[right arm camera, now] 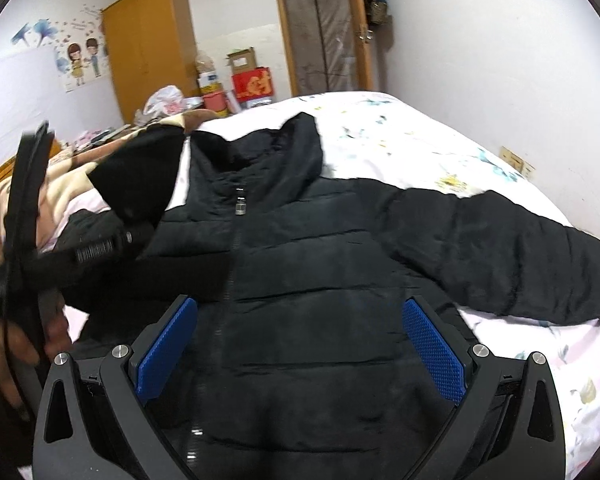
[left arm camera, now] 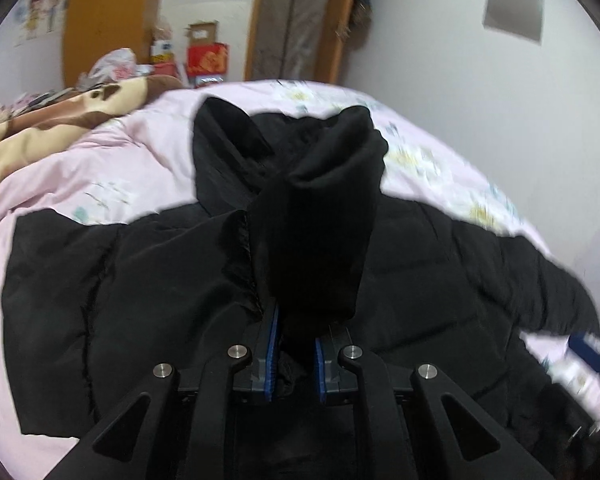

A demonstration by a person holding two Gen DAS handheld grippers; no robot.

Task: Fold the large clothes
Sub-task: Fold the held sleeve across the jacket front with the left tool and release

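Lying front-up across the near part of the bed: a black puffer jacket, zipped, zipper pull up by the collar, hood spread toward the far end of the bed. One sleeve stretched out flat toward the bed's right edge, resting on the floral sheet. The other sleeve's cuff lifted off the jacket body, bunched and standing up over the chest.

Clamped on that cuff: the left gripper, blue pads nearly together with black fabric pinched between them. Seen from the right wrist view as a blurred black frame at the left edge, gripped by a hand, with the cuff raised above the jacket's left shoulder.

Hovering over the lower front of the jacket: the right gripper, blue pads spread wide, nothing between them, not touching the fabric as far as can be told.

Piled along the bed's left edge: a brown-and-cream blanket. Beyond the far end of the bed: a wooden wardrobe, red and cardboard boxes, and a door.
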